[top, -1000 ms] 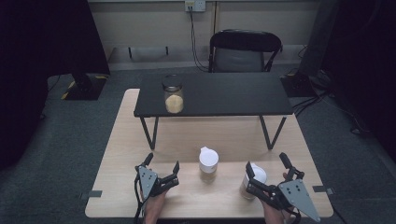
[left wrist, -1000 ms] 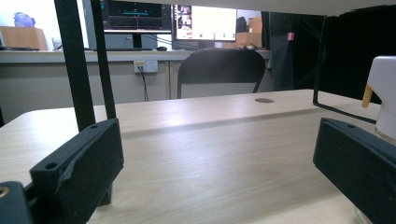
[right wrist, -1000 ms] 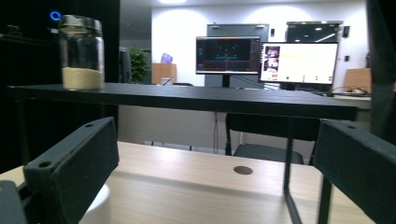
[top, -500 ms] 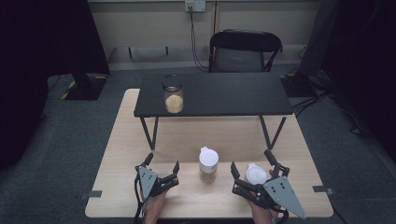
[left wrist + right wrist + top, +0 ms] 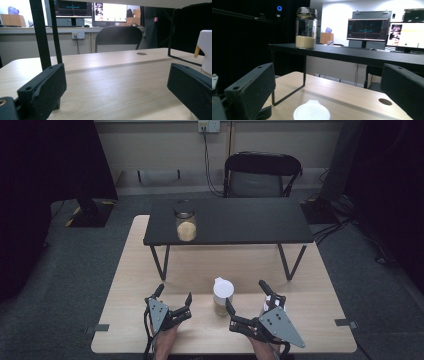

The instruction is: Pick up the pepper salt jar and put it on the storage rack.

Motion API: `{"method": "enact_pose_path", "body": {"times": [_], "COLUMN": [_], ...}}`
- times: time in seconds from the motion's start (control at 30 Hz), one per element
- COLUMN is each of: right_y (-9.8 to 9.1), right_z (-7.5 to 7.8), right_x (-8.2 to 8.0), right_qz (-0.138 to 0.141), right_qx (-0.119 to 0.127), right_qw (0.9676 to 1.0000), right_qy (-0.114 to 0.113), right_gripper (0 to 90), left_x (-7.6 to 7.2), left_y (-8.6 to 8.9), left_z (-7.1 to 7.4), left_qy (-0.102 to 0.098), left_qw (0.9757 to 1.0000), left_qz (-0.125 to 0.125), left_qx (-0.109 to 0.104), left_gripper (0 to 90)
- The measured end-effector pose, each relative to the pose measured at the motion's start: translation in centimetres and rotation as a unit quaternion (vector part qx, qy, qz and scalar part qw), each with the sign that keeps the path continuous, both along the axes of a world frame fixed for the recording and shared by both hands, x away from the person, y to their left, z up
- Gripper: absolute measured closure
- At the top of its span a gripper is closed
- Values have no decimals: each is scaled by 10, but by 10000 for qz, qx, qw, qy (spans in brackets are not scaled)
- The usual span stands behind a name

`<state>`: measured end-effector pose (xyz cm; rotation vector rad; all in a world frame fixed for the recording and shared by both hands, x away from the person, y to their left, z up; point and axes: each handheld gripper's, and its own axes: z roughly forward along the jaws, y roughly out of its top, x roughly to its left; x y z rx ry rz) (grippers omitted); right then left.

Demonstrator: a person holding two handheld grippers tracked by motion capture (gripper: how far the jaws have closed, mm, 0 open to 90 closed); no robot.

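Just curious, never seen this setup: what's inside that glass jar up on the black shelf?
The glass jar on the black shelf holds pale yellowish grains filling roughly its lower third; the rest looks empty. A dark lid covers the top, and what the grains are cannot be told.

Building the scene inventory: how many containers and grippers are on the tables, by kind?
Glass jar with grains: 1
White-lidded containers: 2, one mostly hidden under a gripper
Grippers: 2, left gripper and right gripper, jaws open
Total: 5
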<state>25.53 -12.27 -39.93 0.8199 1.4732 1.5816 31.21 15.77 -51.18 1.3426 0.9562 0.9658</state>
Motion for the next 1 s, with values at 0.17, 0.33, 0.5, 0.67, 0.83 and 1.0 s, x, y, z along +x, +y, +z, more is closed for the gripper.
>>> {"method": "enact_pose_path", "body": {"times": [0.17, 0.33, 0.5, 0.67, 0.83, 1.0], "right_y": [7, 15, 20, 25, 28, 30], "right_z": [3, 5, 0, -6, -12, -20], "right_x": [7, 14, 22, 26, 29, 31], "right_qz": [75, 109, 137, 193, 179, 146], "right_qx": [34, -34, -33, -51, -78, -108], "right_qw": [9999, 9999, 9997, 9994, 9993, 9995], "right_qy": [76, 104, 201, 291, 305, 258], "right_gripper": [0, 7, 11, 17, 23, 45], "left_x": [0, 0, 0, 0, 0, 0], "left_y": [0, 0, 0, 0, 0, 0], "left_z": [0, 0, 0, 0, 0, 0], "left_qy": [0, 0, 0, 0, 0, -1], "left_qw": [10000, 10000, 10000, 10000, 10000, 10000], "left_qz": [0, -1, -1, -1, -1, -1], "left_qx": [0, 1, -1, 0, 0, -1], "left_gripper": [18, 18, 18, 18, 18, 18]}}
